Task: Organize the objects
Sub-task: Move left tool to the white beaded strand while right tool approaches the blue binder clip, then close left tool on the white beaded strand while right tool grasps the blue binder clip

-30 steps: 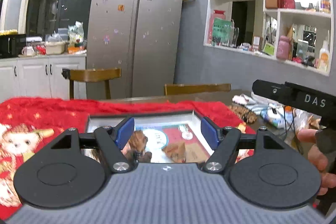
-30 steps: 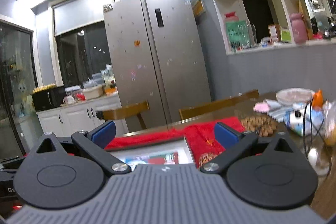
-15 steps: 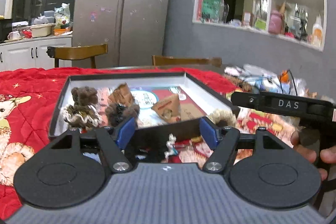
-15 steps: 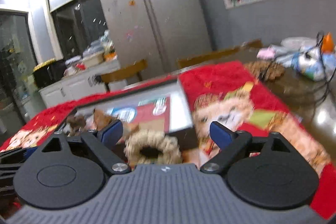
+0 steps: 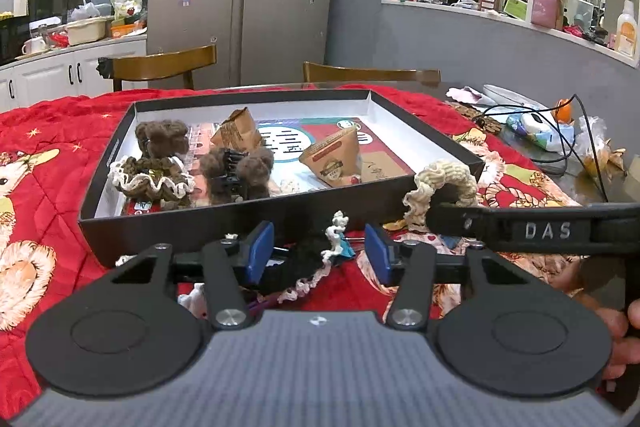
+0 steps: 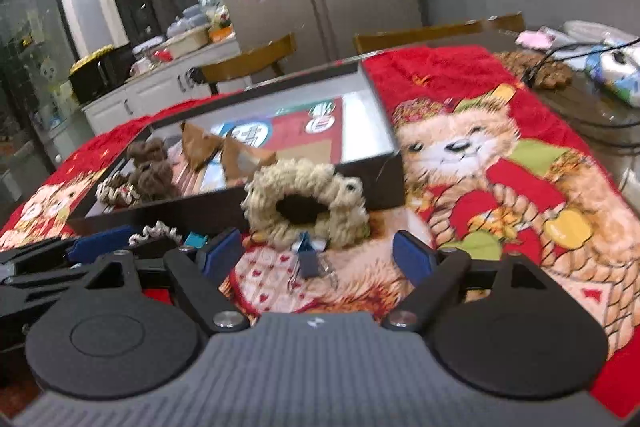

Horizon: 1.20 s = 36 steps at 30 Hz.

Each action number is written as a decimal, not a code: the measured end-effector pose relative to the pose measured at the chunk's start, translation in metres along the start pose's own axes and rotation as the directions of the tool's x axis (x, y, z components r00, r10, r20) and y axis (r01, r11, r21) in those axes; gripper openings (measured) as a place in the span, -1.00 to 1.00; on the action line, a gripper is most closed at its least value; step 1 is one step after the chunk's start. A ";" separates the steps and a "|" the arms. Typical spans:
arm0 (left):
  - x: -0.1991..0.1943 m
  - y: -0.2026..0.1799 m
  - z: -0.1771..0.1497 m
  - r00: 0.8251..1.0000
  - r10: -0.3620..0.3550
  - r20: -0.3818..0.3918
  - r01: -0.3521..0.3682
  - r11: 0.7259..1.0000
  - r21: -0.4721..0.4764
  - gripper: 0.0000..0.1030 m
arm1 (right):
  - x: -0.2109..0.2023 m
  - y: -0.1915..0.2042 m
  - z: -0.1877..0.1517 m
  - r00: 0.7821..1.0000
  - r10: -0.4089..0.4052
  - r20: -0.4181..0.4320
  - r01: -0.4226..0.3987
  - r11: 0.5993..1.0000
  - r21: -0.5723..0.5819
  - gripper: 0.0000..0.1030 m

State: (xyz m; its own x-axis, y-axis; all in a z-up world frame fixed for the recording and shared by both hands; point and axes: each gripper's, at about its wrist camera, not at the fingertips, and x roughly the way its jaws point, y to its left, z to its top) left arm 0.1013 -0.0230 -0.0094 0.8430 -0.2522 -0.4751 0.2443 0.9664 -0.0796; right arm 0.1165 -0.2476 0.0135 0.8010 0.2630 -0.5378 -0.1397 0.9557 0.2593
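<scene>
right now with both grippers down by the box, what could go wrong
1. The left gripper, whose fingers have just been closing, straddles a black lace-trimmed scrunchie with a small clip beside it; it could pinch both, or snag the lace.
2. The right gripper, also just closing and still open, has a blue binder clip between its fingers, just before the cream scrunchie, so it may catch the wrong one.
3. The two grippers sit close together and could collide.
</scene>
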 end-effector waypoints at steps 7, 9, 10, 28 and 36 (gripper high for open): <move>0.005 0.006 0.001 1.000 0.001 -0.028 -0.002 1.000 -0.029 -0.62 | 0.000 0.011 -0.004 0.999 0.033 -0.035 -0.036 0.996 -0.076 -0.02; 0.004 0.006 0.000 1.000 0.008 -0.027 -0.009 1.000 -0.024 -0.65 | 0.000 0.015 -0.005 0.999 0.033 -0.039 -0.037 0.995 -0.094 -0.27; 0.004 0.006 0.000 1.000 0.010 -0.027 -0.011 1.000 -0.022 -0.65 | 0.001 0.015 -0.006 0.999 0.030 -0.041 -0.034 0.995 -0.093 -0.36; 0.005 0.007 0.000 0.999 0.028 -0.038 -0.029 0.999 -0.030 -0.66 | 0.001 0.004 -0.004 0.999 0.039 -0.016 -0.040 0.999 -0.014 -0.49; 0.002 0.005 0.000 0.999 0.044 -0.025 -0.044 0.999 -0.020 -0.66 | -0.002 0.003 -0.003 0.998 0.056 0.013 -0.056 0.998 0.000 -0.49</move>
State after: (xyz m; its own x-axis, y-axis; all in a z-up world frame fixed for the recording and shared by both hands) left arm 0.1045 -0.0183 -0.0109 0.8407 -0.2083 -0.4999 0.1968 0.9775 -0.0763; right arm 0.1130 -0.2445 0.0133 0.7991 0.3148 -0.5121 -0.1849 0.9393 0.2890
